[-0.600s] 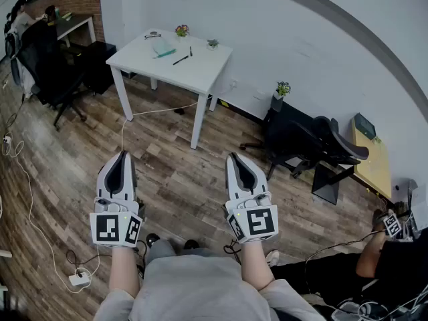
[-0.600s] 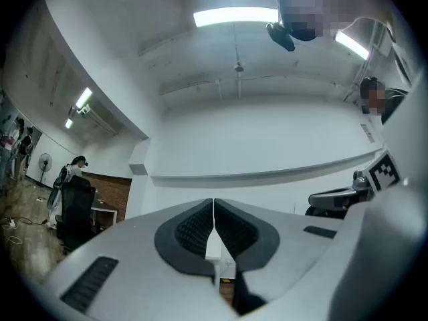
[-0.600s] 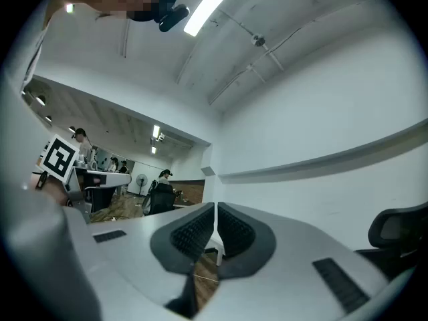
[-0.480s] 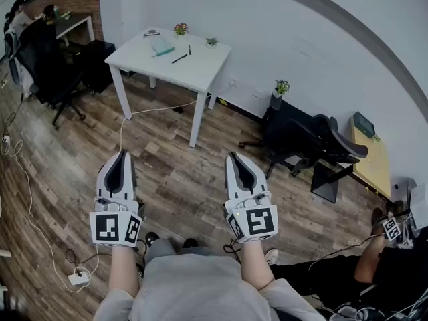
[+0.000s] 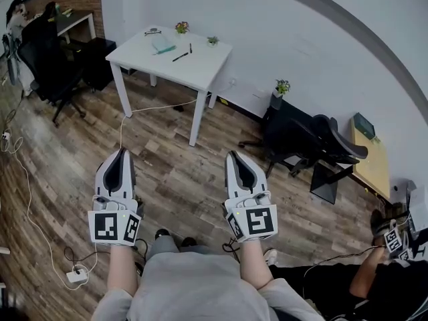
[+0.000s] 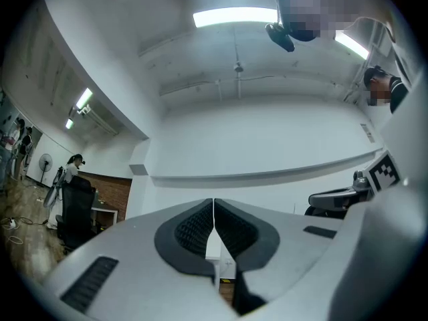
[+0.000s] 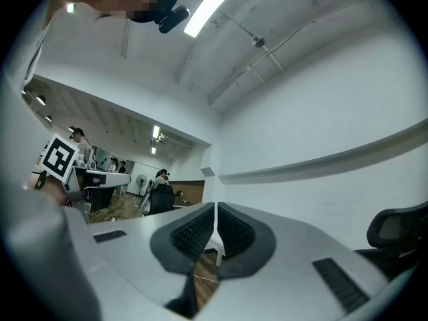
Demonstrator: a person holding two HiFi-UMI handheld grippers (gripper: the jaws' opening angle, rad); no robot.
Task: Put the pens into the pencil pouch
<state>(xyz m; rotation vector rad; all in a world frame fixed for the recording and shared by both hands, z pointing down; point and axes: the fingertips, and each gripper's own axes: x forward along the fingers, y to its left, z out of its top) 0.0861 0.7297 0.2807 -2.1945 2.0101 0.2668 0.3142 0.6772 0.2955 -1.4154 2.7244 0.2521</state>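
Across the room from the person, on the white table [image 5: 197, 69] by the wall, lie the task's things: a pale pencil pouch [image 5: 162, 44] and, near it on the bare tabletop, two dark pens [image 5: 180, 57]. Judging by this, the task is not begun, since no pen is in hand and every pen that can be made out lies outside the pouch. Whether the pouch is unzipped, or holds anything, is too small to tell. The left gripper [image 5: 122, 155] and the right gripper [image 5: 234, 156] are held out over the wooden floor [image 5: 174, 172], well apart from the table, each with its jaws pressed together on nothing. By that reading the whole job is left: reach the table, open the pouch if need be, and put in each pen.
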